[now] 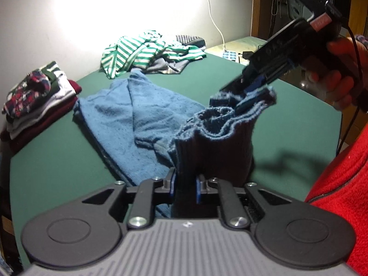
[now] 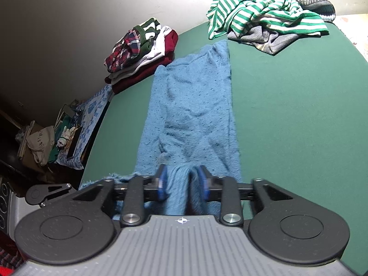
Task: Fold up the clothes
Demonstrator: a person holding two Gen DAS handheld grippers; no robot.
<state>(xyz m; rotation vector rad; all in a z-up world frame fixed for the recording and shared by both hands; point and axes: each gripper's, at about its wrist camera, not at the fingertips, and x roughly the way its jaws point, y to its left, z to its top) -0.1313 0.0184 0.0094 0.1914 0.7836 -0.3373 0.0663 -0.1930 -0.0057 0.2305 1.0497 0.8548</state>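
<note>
Left fingers (image 1: 185, 187) clenched on blue sweater (image 2: 195, 105) hem, right fingers (image 2: 182, 181) released around it.

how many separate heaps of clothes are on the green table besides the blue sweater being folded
2. A folded stack topped by a plaid shirt sits at the table's far left edge; an unfolded pile topped by a green-striped garment lies at the far side. Items underneath are partly hidden.

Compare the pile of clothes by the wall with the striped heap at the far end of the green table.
The pile by the wall is folded and stacked in flat layers; the striped heap is crumpled and loose. The pile is mostly dark red, white and plaid; the heap is green-and-white stripes over grey cloth. The pile stands tall and compact; the heap sprawls low and wide. Both rest on the green table, apart from the blue sweater.
</note>
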